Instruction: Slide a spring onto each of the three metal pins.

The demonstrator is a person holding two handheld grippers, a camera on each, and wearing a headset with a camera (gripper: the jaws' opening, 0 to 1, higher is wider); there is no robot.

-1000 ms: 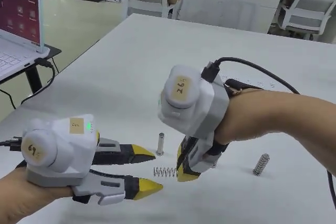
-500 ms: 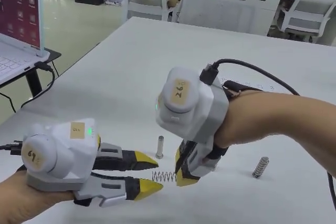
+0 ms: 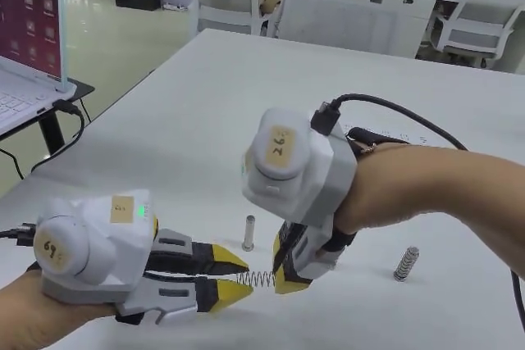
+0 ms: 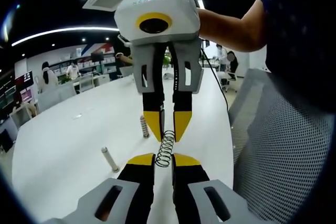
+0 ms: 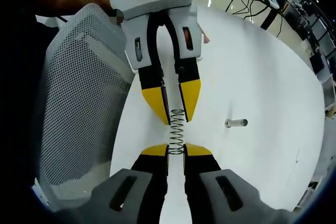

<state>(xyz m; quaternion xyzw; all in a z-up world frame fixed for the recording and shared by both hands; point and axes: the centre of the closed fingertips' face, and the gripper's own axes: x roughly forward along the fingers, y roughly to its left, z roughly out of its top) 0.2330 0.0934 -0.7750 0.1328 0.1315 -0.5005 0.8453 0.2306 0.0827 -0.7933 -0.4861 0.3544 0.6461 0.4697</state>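
Note:
A thin wire spring point(image 3: 261, 278) hangs level just above the white table, held at both ends. My right gripper point(image 3: 285, 275) points down and is shut on its right end. My left gripper point(image 3: 240, 275) comes in from the lower left, its yellow tips pinched on the other end. In the left gripper view the spring point(image 4: 165, 149) runs from my own tips point(image 4: 164, 160) up to the right gripper point(image 4: 168, 125). The right gripper view has the spring point(image 5: 177, 128) between my tips point(image 5: 176, 150) and the left gripper point(image 5: 174, 102). A bare metal pin point(image 3: 248, 233) stands just behind. Another pin wearing a spring point(image 3: 405, 263) stands to the right.
The white table point(image 3: 197, 120) stretches away behind the pins. An open laptop point(image 3: 25, 38) sits on a side stand at far left. A black cable point(image 3: 394, 108) runs from the right gripper over the forearm. Office chairs point(image 3: 344, 18) line the table's far edge.
My left gripper has slid right to the spring's free end and its jaws have narrowed from open to shut on it. The right gripper has kept its grip and barely moved.

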